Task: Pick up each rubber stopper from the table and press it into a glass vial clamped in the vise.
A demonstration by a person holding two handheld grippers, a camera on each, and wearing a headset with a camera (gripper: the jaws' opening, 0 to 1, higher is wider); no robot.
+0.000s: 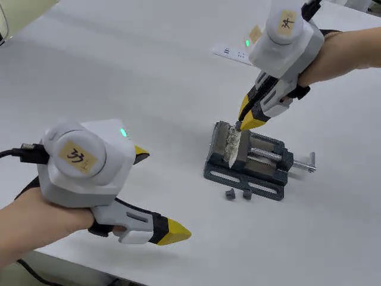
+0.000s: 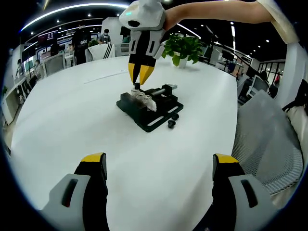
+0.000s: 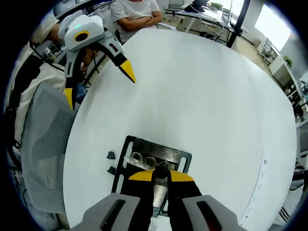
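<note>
A black vise (image 1: 262,168) (image 2: 156,114) (image 3: 144,144) stands on the white table and clamps a row of glass vials (image 1: 233,143) (image 3: 143,160). My right gripper (image 1: 246,118) (image 2: 140,76) (image 3: 162,176) points down at the far end of the row. It is shut on a dark rubber stopper (image 3: 162,169) right above a vial's mouth. Two loose stoppers (image 1: 230,193) (image 2: 171,124) (image 3: 110,155) lie on the table beside the vise. My left gripper (image 1: 158,192) (image 2: 160,161) (image 3: 98,85) hovers open, holding nothing, well short of the vise.
A white strip (image 1: 231,53) lies on the table beyond the vise. The table's near edge (image 1: 89,262) runs under my left hand. A mesh chair (image 2: 269,144) stands beside the table and a potted plant (image 2: 183,48) beyond it. People sit at the far side.
</note>
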